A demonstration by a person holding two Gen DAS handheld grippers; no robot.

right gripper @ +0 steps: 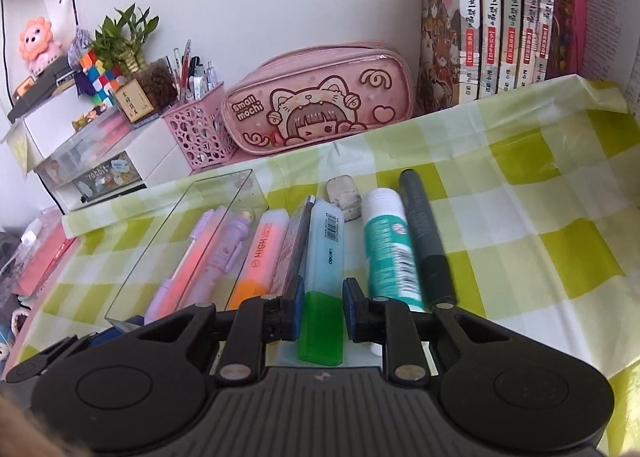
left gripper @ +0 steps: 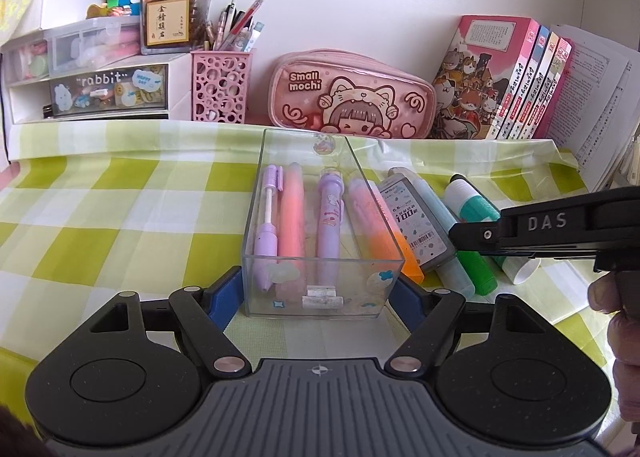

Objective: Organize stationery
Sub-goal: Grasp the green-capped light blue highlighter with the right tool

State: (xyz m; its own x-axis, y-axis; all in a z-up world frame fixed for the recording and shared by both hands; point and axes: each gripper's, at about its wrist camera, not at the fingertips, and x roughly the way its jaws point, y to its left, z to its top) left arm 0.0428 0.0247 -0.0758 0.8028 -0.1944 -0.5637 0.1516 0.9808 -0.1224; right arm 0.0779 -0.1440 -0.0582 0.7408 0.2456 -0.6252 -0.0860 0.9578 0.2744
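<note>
My left gripper [left gripper: 315,293] is shut on the near end of a clear plastic box [left gripper: 324,257], one blue pad on each side wall. In the box lie two purple pens [left gripper: 330,217] and a pink highlighter [left gripper: 291,217]. An orange highlighter [right gripper: 260,257] and a lead refill case [right gripper: 292,253] lie just right of the box. My right gripper [right gripper: 325,309] has its pads against both sides of a blue highlighter with a green cap [right gripper: 326,241], which lies flat on the cloth. Right of it lie a glue stick [right gripper: 390,249], a dark marker [right gripper: 424,233] and an eraser [right gripper: 344,197].
A green checked cloth [left gripper: 120,217] covers the desk. Along the wall stand a drawer unit [left gripper: 88,93], a pink pen cup [left gripper: 220,89], a pink pencil case [left gripper: 352,97] and books [left gripper: 512,85]. A hand [left gripper: 624,337] holds the right gripper.
</note>
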